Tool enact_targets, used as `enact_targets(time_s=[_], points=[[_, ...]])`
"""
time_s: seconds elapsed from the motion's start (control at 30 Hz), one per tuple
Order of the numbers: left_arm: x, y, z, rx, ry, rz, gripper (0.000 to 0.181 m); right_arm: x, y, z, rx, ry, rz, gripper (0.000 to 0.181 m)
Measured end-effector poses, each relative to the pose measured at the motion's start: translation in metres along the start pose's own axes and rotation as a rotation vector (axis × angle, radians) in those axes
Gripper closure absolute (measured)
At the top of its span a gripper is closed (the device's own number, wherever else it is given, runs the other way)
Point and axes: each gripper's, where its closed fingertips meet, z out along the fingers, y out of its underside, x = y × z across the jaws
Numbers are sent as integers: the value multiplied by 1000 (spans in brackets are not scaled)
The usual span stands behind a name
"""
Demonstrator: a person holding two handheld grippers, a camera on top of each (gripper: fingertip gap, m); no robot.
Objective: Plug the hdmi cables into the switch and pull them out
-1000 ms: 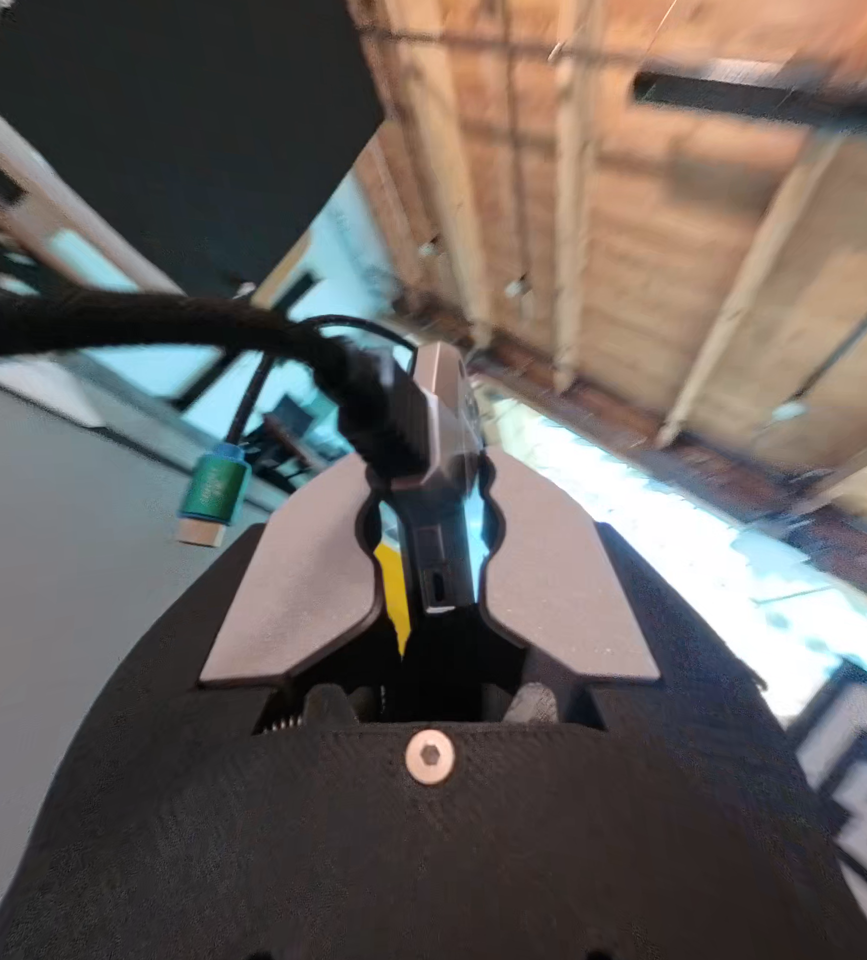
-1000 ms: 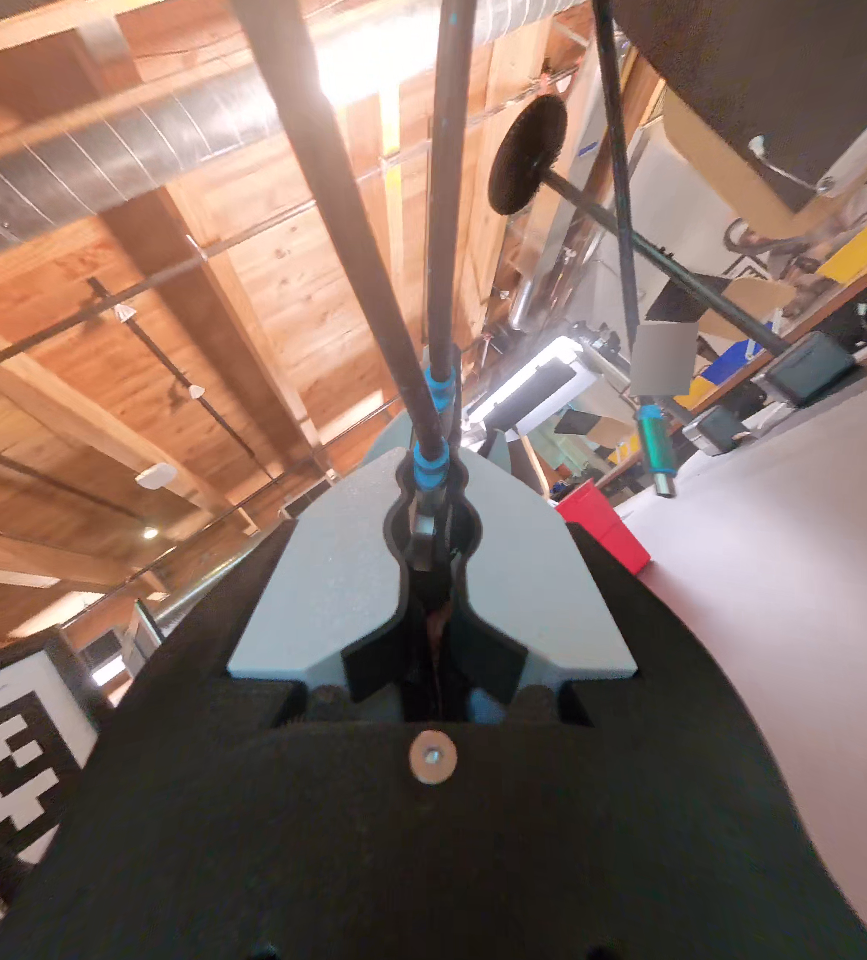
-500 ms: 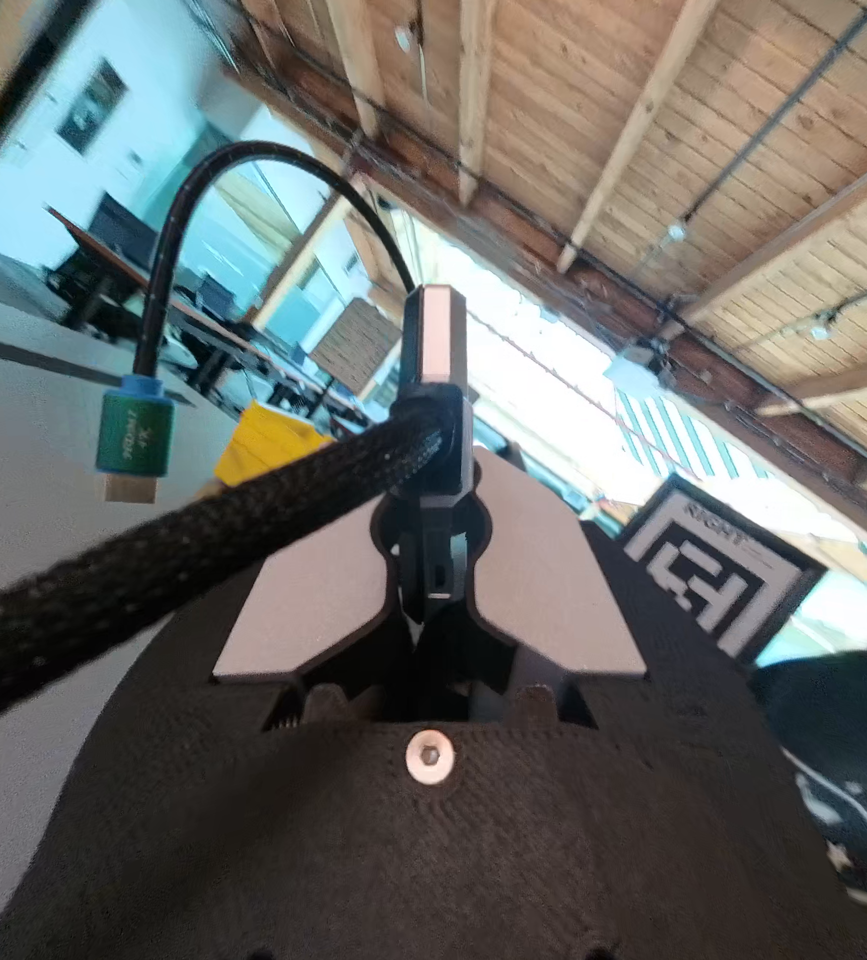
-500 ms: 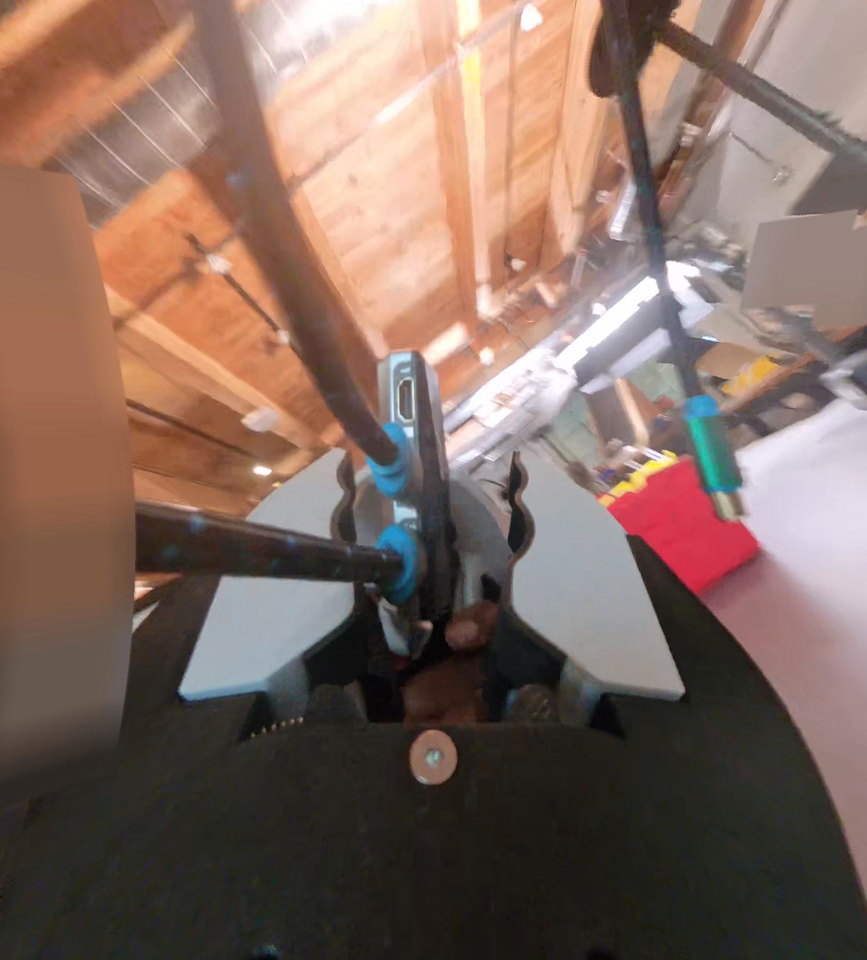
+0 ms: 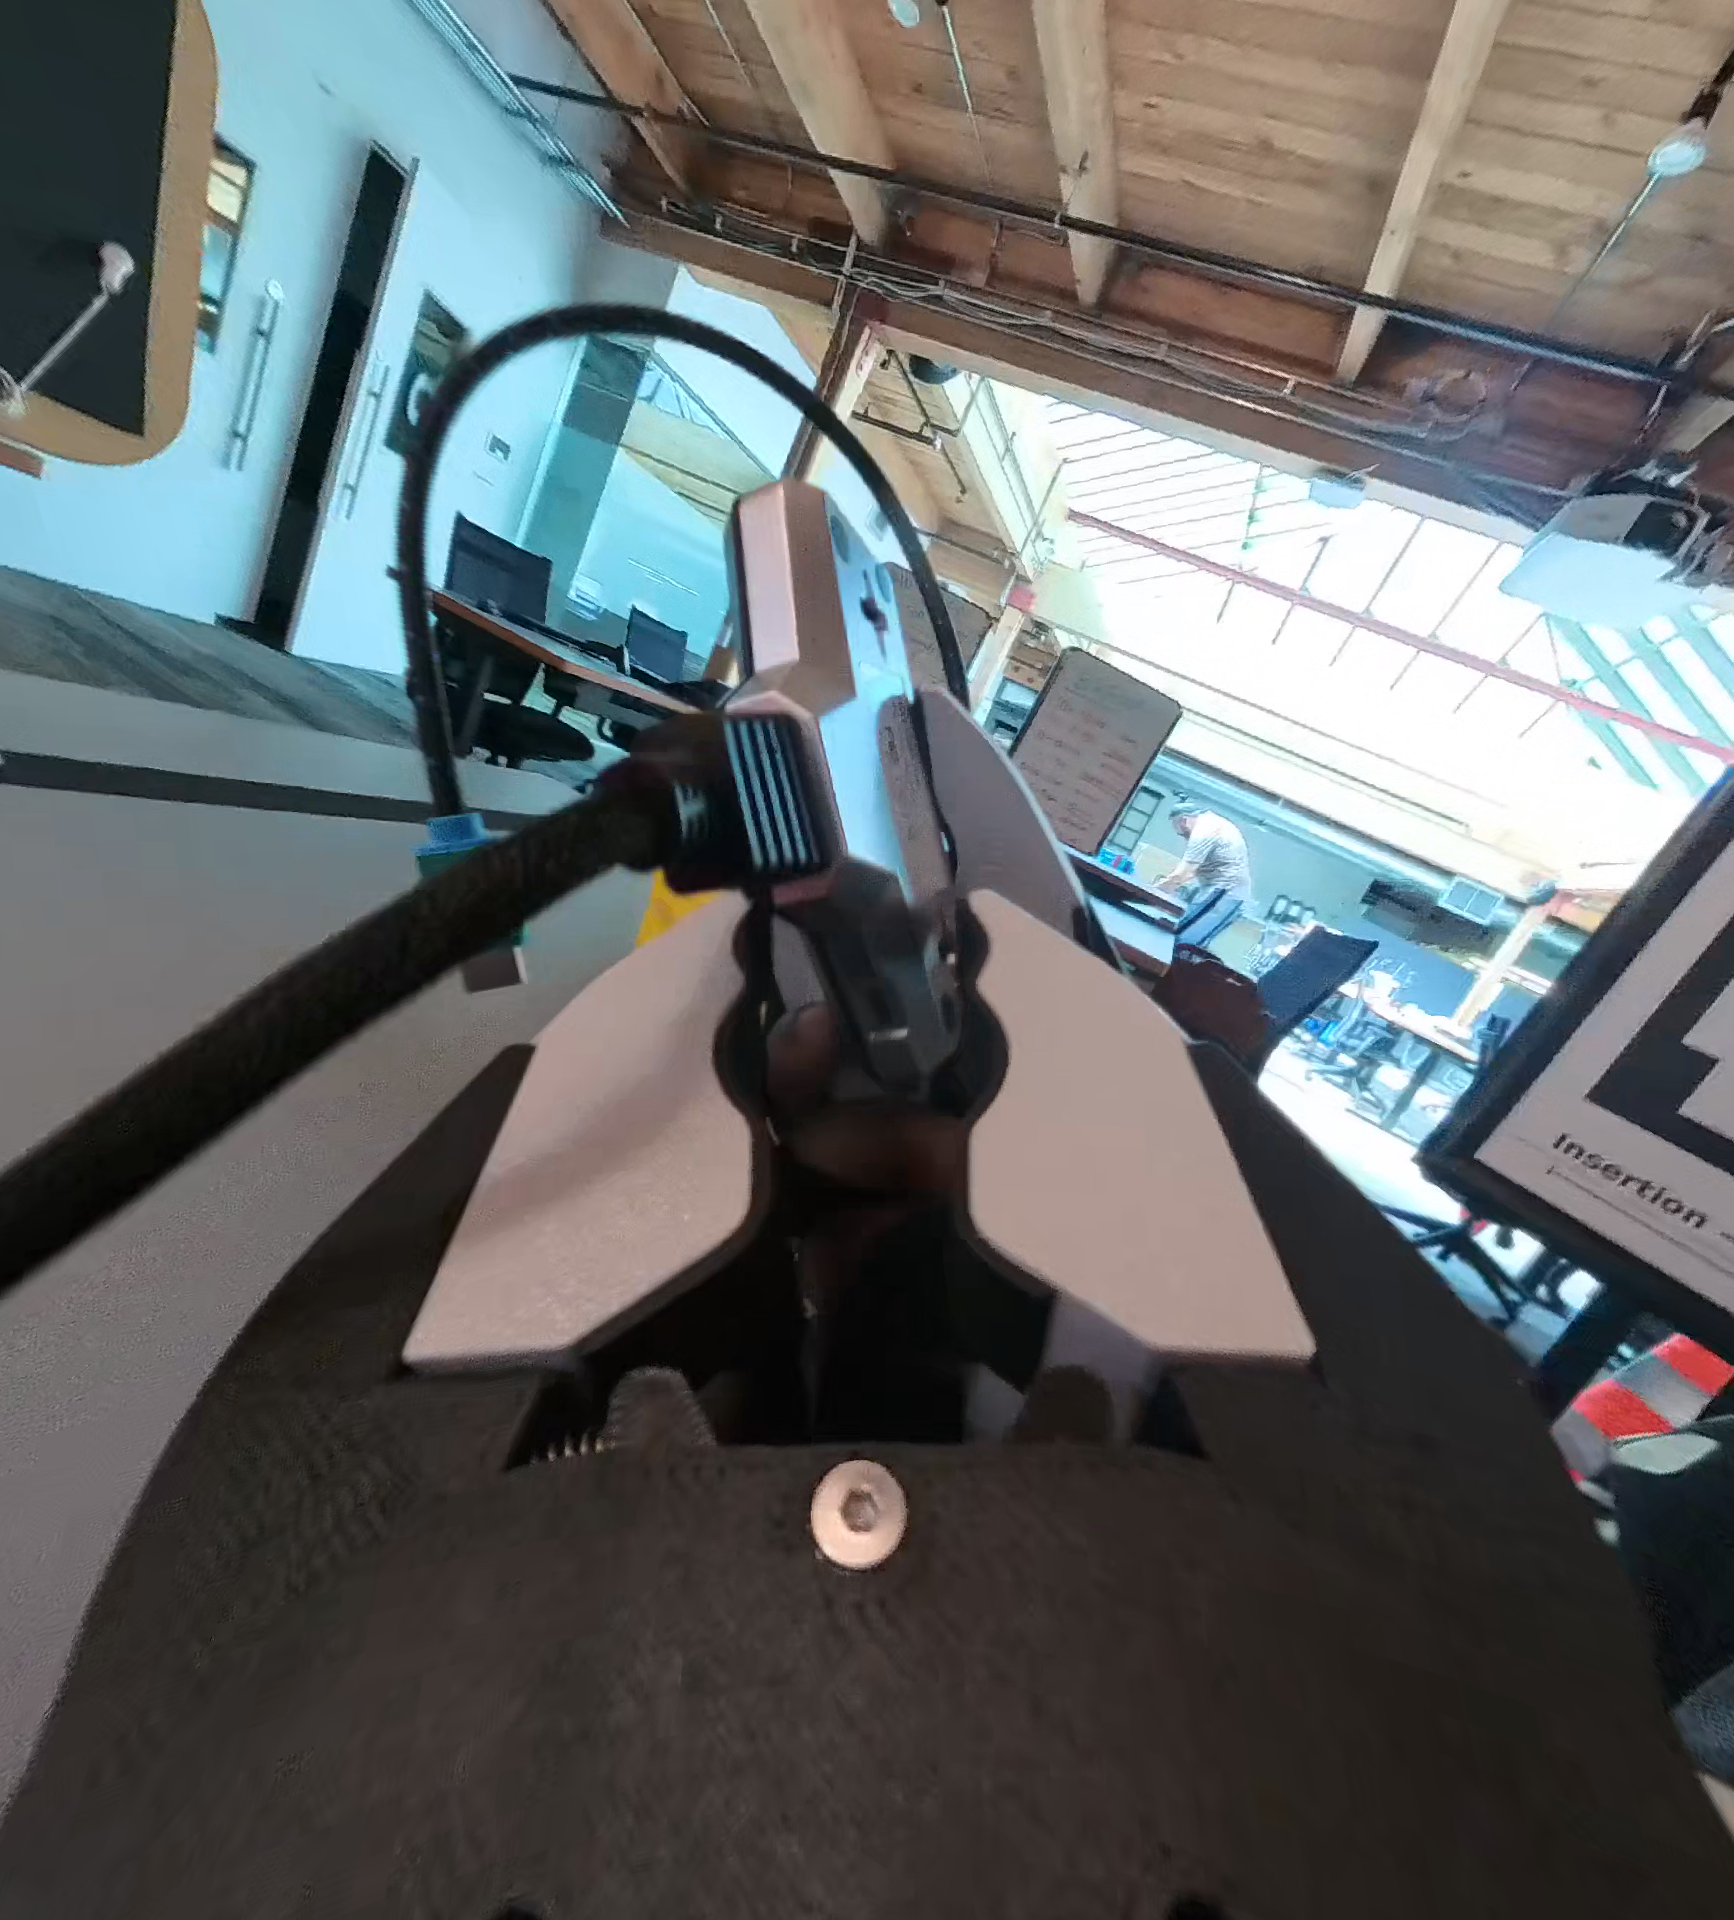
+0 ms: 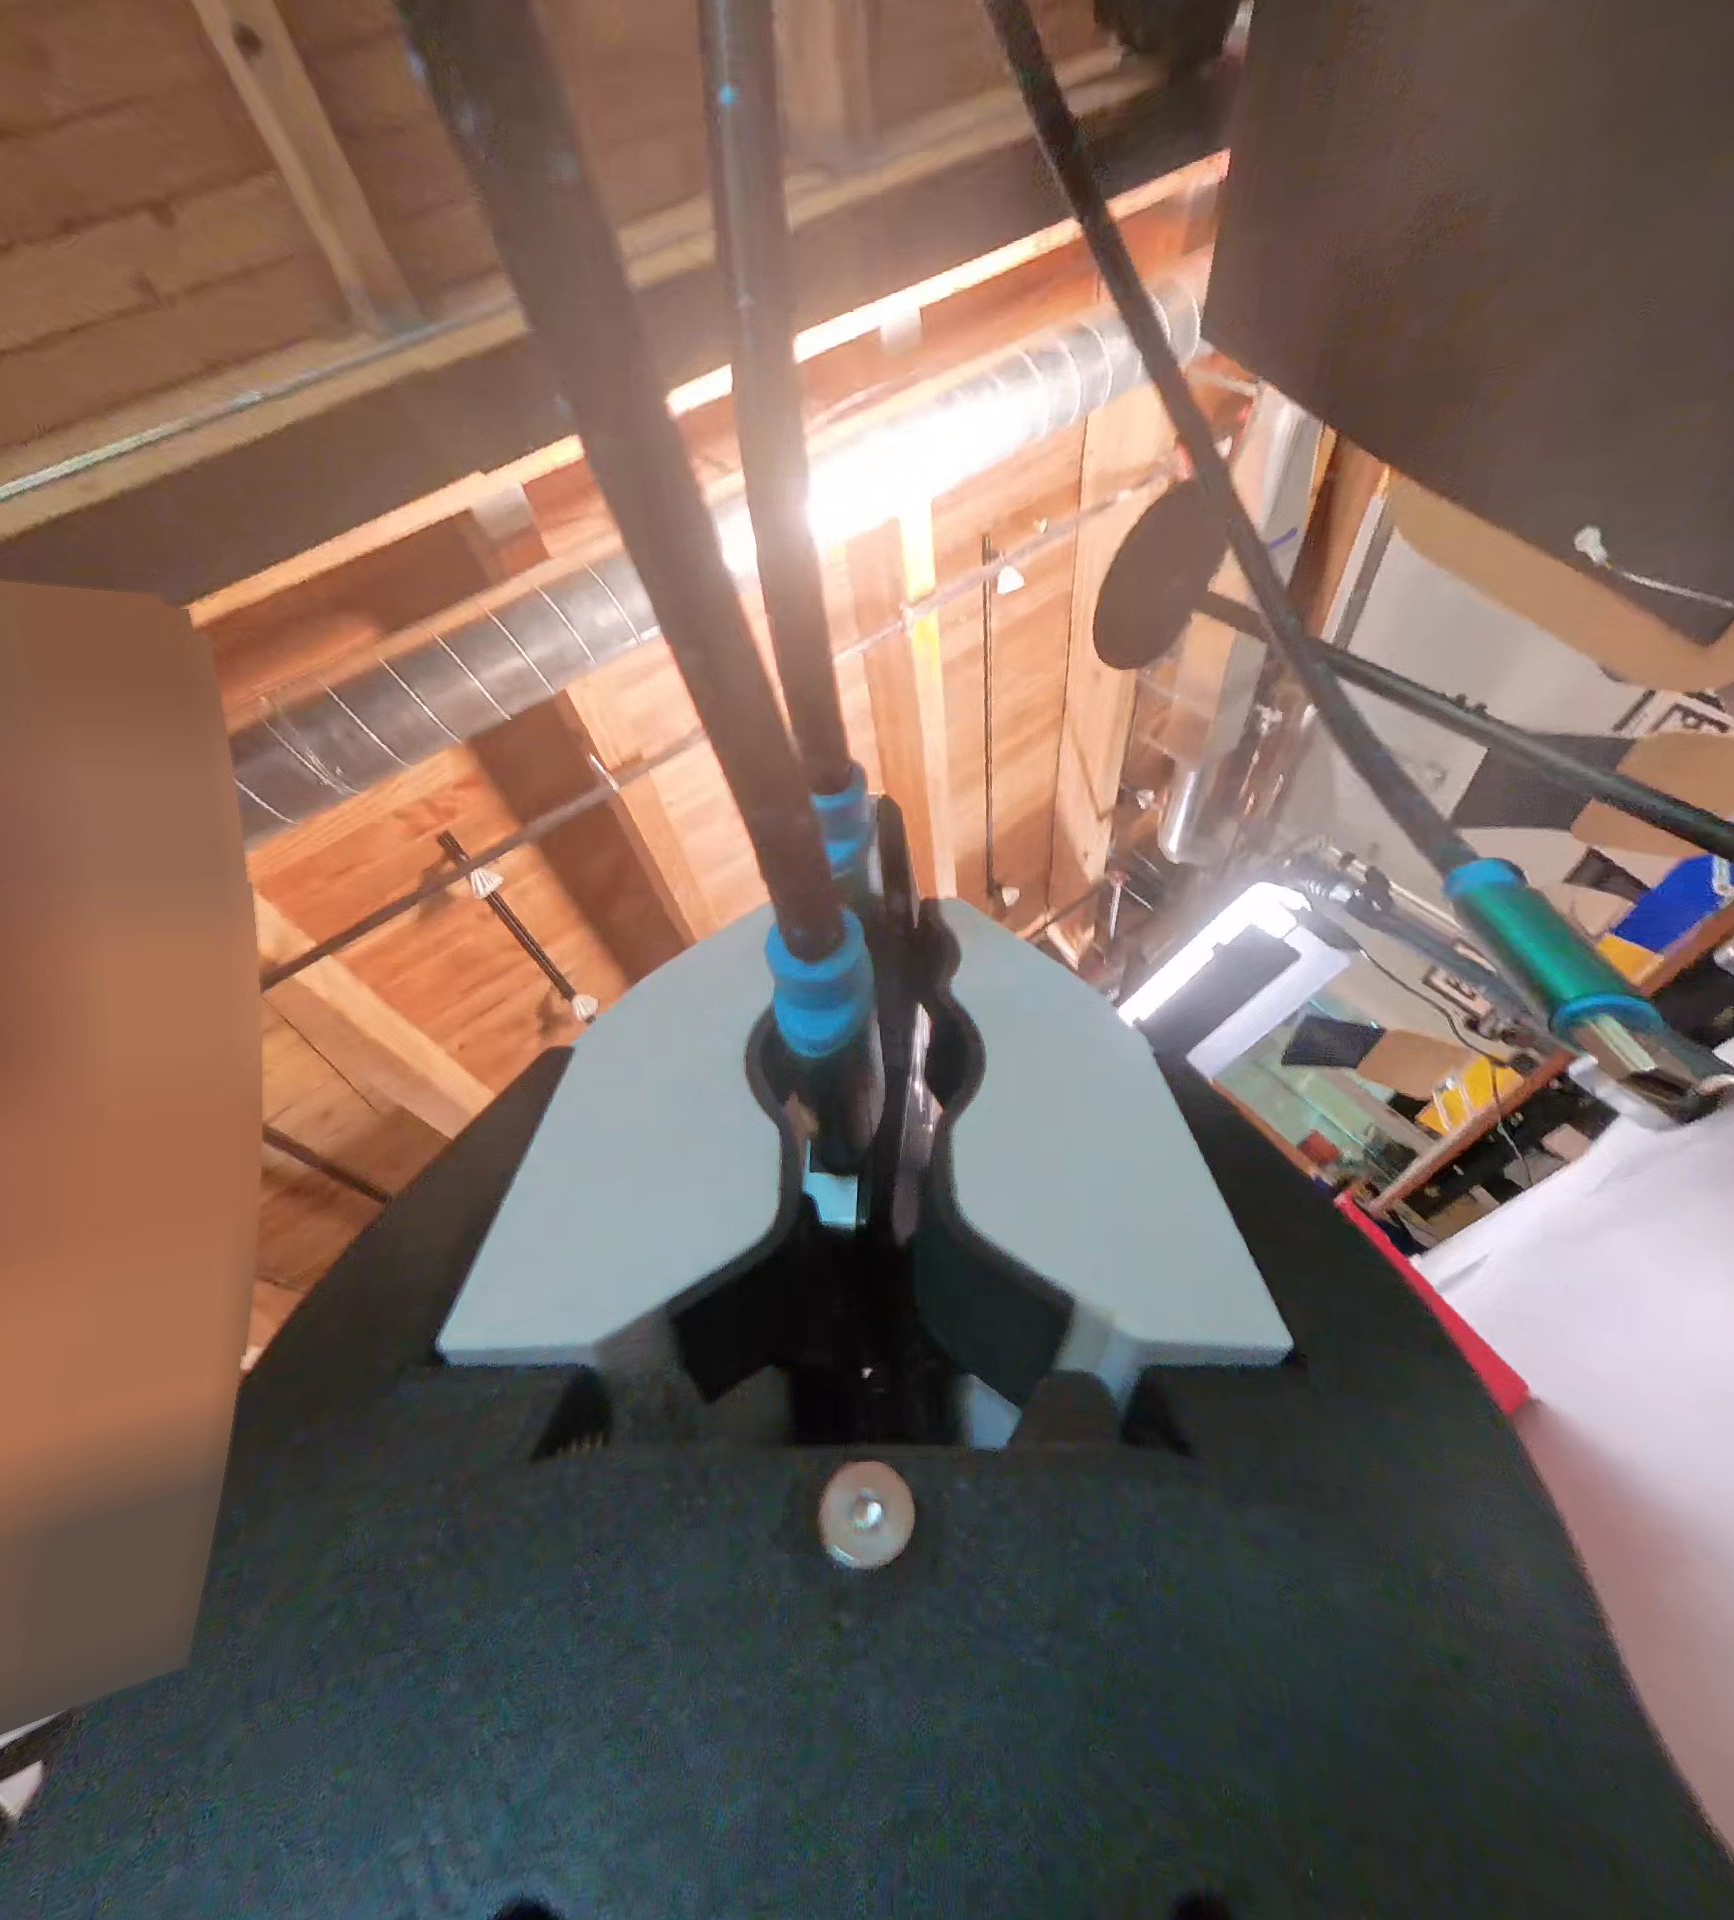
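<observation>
**Left wrist view: switch clamped, thick cable plugged in**

Left wrist view has the left gripper (image 5: 858, 997) with its two pale grey fingers (image 5: 624, 1153) drawn in narrow around the lower end of the silver-grey metal HDMI switch box (image 5: 806, 665), which stands up out of the gap and leans a little to the left. A thick black braided HDMI cable (image 5: 250, 1023) runs in from the left edge, and its ribbed black plug (image 5: 775, 805) sits against the switch's left side. A thin black braided cable (image 5: 489, 416) arches over the top of the switch and hangs down on the left; its green-sleeved plug (image 5: 489, 940) dangles free above the grey tabletop (image 5: 115, 935), partly hidden behind the thick cable. A white board with a black square marker (image 5: 1694, 997) stands at the right edge.

Right wrist view shows the right gripper (image 6: 868, 1023) with its pale grey fingers (image 6: 1091, 1164) pinched narrow on a dark flat piece seen edge-on; I cannot tell for certain what it is. Two black cables with blue ribbed collars (image 6: 816, 997) meet it on its left side and rise toward the top edge. To the right, a green metal HDMI plug with blue rings (image 6: 1528, 961) hangs free on a thin black cable above the white tabletop (image 6: 1673, 1351), tilted, its metal tip pointing down and right.
</observation>
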Motion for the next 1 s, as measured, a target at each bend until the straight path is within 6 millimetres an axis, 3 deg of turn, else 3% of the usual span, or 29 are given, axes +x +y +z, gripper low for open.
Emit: enact_targets(time_s=[0.17, 0.37, 0.5, 0.7, 0.87, 1.0], points=[[3, -11, 0, 72, 66, -92, 160, -8, -5, -1, 43, -26, -25, 160], [4, -32, -2, 141, 106, -115, 161, -18, 5, 2, -65, -25, -124, 160], [7, -30, 4, 150, 124, -136, 161, -19, -1, -4, -8, -10, -134, 159], [-16, -13, 2, 122, 55, -193, 152, 5, 14, -17, -45, 81, -114, 159], [-25, -17, -9, 252, 76, -295, 157, 14, 25, -11, -227, 95, -136, 160], [-31, -24, -17, 342, 87, -340, 159, 21, 31, -21, -328, 135, -147, 156]])
